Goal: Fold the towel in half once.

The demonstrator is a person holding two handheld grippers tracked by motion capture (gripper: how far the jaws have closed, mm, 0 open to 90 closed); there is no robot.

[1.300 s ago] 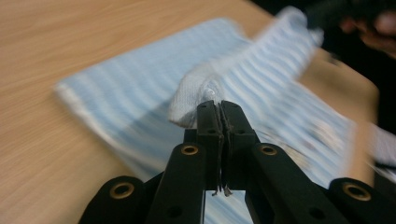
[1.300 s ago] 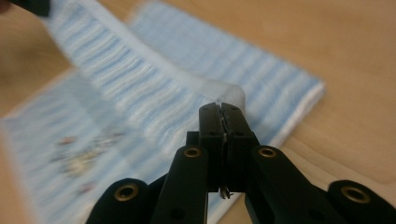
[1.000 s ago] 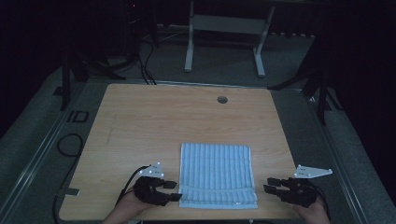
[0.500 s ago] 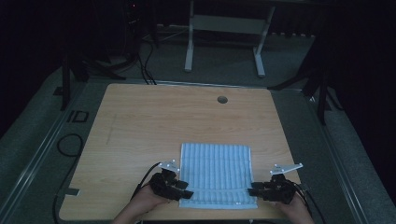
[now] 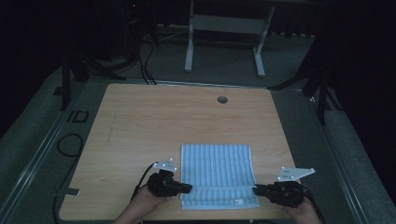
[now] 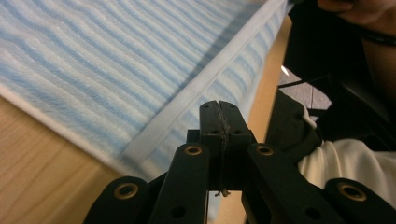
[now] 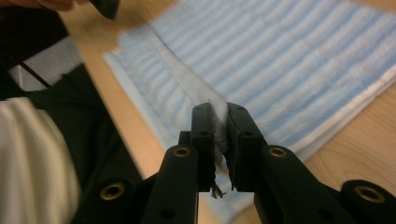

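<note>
A light blue striped towel lies folded flat near the front of the wooden table. My left gripper is at its left edge near the front, and its jaws have just been closing. In the left gripper view the left gripper is shut, with the towel's white hem running into the jaws and a thread between them. My right gripper is at the right edge; its jaws have just been closing too. Here the right gripper pinches a fold of the towel.
A round hole sits in the tabletop at the back. A metal frame stands on the floor beyond the table. A black cable loops at the table's left side. The table's front edge runs just under both hands.
Both grippers have moved inward from beside the towel to its left and right edges, and their jaws have shut on the hem there.
</note>
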